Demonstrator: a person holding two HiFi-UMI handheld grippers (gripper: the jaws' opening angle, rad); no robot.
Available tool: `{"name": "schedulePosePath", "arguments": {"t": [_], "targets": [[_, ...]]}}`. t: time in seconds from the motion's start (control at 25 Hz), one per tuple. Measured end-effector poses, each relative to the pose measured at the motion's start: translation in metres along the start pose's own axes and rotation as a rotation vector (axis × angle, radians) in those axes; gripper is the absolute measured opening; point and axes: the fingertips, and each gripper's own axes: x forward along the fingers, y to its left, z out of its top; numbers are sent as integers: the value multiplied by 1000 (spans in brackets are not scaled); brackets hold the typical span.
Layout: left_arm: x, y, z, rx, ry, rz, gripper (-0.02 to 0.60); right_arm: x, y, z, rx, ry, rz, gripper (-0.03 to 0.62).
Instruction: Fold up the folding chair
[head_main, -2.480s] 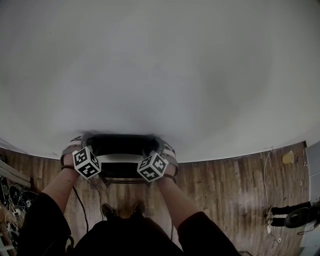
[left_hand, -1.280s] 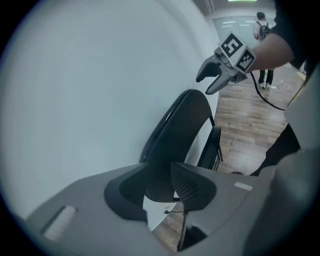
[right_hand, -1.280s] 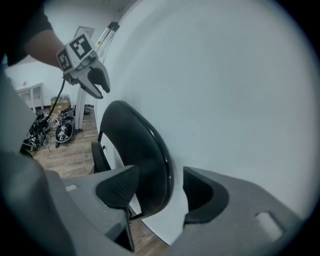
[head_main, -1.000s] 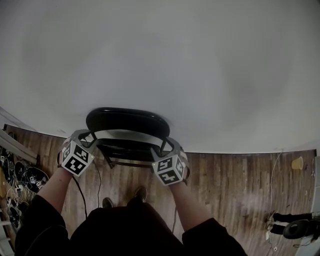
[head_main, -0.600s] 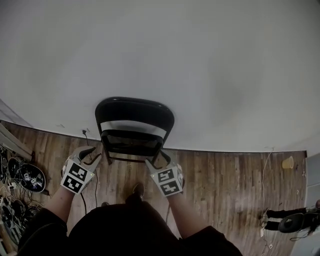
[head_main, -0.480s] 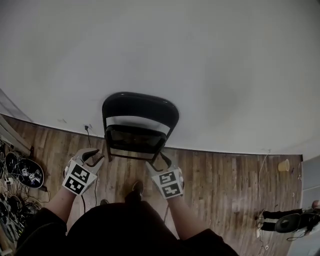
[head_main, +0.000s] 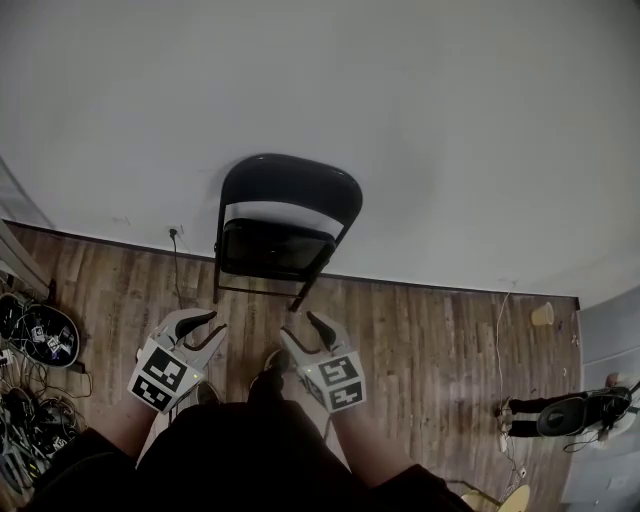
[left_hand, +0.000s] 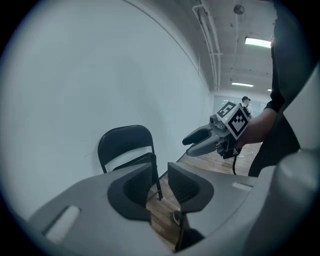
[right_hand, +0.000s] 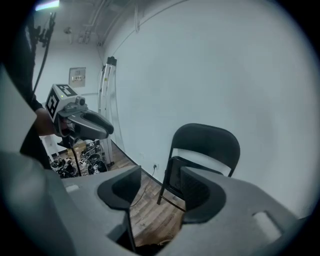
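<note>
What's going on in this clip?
A person with a gripper in each hand stands facing a black metal folding chair. The chair looks folded, its seat up against the backrest, and it leans on the white wall with its legs on the wooden floor. The left gripper and the right gripper are both clear of it, above the floor. Their fingers are apart with nothing between them, and have just been closing a little.

Chair (head_main: 288, 190) on floor (head_main: 430, 340) against wall (head_main: 400, 100); cables (head_main: 40, 335) left.
</note>
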Motion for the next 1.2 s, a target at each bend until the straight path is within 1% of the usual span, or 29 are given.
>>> {"name": "schedulePosePath", "arguments": {"t": [0.16,0.32,0.52,0.72,0.88,1.0,1.04,1.2], "targets": [[-16,-25,9,-6,-50,-33,92,-18,36,20,15,-90,79,230],[-19,-43,23,-12,-87,-45,71,-35,51,37,29,-178,180,146],[-16,-76,54,-7,-123,-56,57,-72,46,47,26,-255,248,106],[-1,-111,85,29,-146,-88,41,-110,30,52,43,-330,301,25],[8,-130,104,38,-157,-110,35,-125,15,52,68,-369,316,9],[10,-141,112,38,-171,-122,15,-136,9,55,80,-401,334,3],[11,-143,115,42,-179,-119,3,-140,8,57,78,-413,339,3],[11,-141,126,56,-205,-92,2,-142,6,56,83,-464,346,3]]}}
